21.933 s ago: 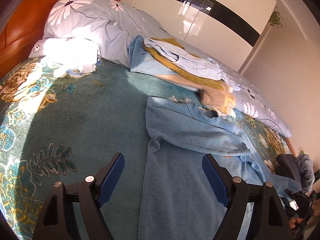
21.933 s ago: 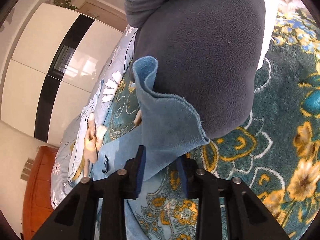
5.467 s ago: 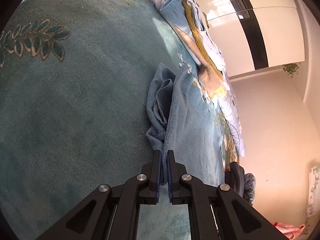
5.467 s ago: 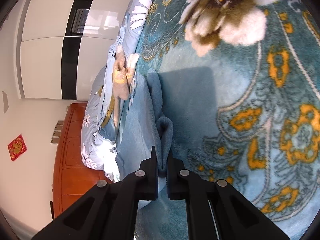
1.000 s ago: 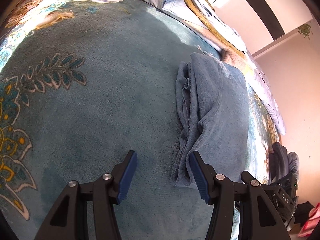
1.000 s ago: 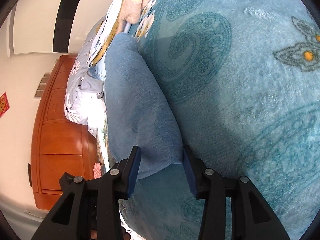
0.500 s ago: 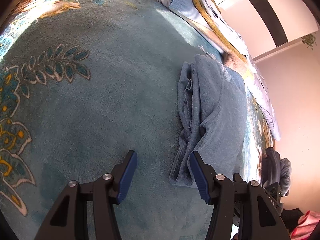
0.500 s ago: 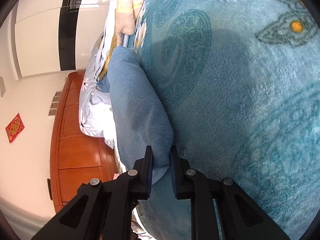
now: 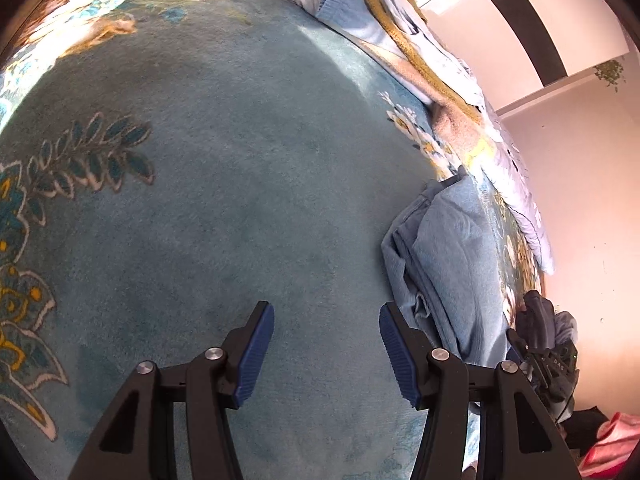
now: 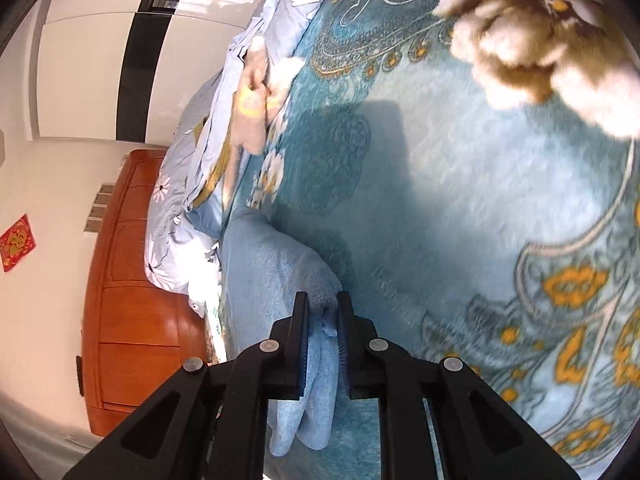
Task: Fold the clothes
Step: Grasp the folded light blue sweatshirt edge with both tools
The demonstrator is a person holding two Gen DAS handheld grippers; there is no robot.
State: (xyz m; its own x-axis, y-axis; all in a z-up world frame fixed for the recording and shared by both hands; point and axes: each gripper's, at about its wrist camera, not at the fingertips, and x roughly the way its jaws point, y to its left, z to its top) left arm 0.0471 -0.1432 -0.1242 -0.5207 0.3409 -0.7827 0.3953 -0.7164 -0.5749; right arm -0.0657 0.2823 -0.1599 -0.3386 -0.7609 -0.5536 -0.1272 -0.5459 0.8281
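A folded light blue fleece garment (image 9: 452,256) lies on the teal patterned bedspread (image 9: 240,184), to the right of my left gripper (image 9: 326,350). The left gripper is open and empty, its blue pads over bare bedspread. In the right wrist view my right gripper (image 10: 323,328) is shut on the near folded edge of the blue garment (image 10: 272,268), and a flap of it hangs below the fingers. The other gripper's black body (image 9: 548,360) shows beyond the garment in the left wrist view.
A pile of unfolded clothes (image 9: 404,36) and a floral pillow (image 10: 180,216) lie along the bed's far side. A dark garment (image 9: 540,320) sits at the bed's right end. A wooden headboard (image 10: 120,312) and white wardrobe (image 10: 80,60) stand behind.
The right gripper closed on the garment's edge and has drawn it along the bed. The garment now sits further right in the left wrist view; the left gripper stays open.
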